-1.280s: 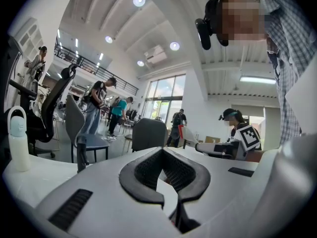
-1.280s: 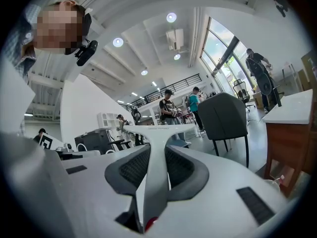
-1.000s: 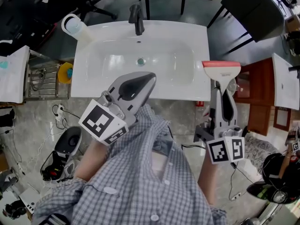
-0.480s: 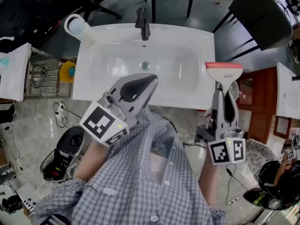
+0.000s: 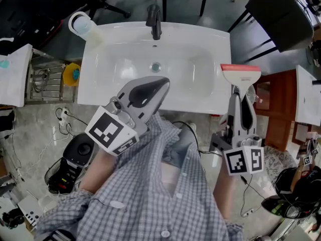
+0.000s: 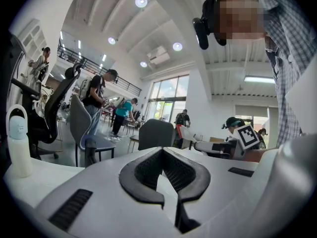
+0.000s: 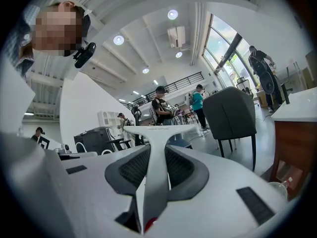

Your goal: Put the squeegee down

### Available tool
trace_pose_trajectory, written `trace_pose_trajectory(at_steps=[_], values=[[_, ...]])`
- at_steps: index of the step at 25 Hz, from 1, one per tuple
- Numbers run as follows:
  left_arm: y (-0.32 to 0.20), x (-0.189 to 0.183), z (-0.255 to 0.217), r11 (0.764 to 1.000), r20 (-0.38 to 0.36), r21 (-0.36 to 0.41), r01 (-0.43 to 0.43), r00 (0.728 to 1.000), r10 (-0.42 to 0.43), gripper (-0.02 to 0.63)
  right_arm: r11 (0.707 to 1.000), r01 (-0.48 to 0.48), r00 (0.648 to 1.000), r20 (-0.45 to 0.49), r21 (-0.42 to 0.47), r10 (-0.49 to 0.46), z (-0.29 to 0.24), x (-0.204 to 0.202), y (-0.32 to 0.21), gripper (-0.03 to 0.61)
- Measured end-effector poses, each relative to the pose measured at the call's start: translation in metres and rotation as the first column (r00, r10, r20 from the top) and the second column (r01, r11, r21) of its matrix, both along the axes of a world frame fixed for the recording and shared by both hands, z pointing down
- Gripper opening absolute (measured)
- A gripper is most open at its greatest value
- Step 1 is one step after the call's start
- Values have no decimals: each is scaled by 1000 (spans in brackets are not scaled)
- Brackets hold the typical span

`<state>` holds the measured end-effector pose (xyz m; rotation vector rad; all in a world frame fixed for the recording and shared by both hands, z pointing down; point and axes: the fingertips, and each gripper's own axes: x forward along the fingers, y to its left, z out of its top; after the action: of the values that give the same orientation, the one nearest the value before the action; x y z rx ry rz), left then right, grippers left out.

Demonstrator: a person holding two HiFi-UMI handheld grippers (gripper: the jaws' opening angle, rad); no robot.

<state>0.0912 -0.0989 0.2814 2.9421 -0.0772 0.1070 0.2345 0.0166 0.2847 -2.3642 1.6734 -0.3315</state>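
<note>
Fingers (image 7: 130, 168) of the right gripper (image 7: 156, 155) are clamped on the white handle of the squeegee (image 7: 157, 131), one dark ribbed pad on each side of the stem. The stem runs forward from between them and widens into the flat blade head. In the head view the right gripper (image 5: 241, 95) points away from the person, roughly level, and the squeegee (image 5: 241, 74) sticks out ahead of it with its red-edged blade crosswise. The left end of the blade overlaps the right rim of the white washbasin (image 5: 100, 92), and the rest lies over the gap toward the reddish-brown wooden cabinet (image 5: 278, 102). Whether the blade touches the rim cannot be told.

The left gripper (image 6: 162, 151) has its fingers (image 6: 141, 175) together, tips meeting, with nothing between them. In the head view the left gripper (image 5: 156, 84) sits over the front edge of the basin, well apart from the squeegee. A black faucet (image 5: 154, 20) stands at the far rim, and a translucent bottle with a loop handle (image 5: 81, 26) stands at the basin's far left corner.
</note>
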Motion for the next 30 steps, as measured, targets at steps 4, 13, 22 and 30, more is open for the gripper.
trace_pose_trajectory(at_steps=[4,13,22,30], values=[[-3,0,3,1000,-6,-9,17,1000,-17,6,1000,24,1000,-9,-11,-24,3,1,-4,91],[-8,6,2,994,-7,-4,110,994,-110,6,993,115,993,-21,-24,-115,3,22,-23,91],[-18,2,4,967,-4,-29,254,967,-254,6,969,238,970,-44,-62,-241,5,40,-45,91],[-24,-2,5,939,5,-34,343,939,-343,6,936,334,937,-67,-109,-342,9,45,-70,91]])
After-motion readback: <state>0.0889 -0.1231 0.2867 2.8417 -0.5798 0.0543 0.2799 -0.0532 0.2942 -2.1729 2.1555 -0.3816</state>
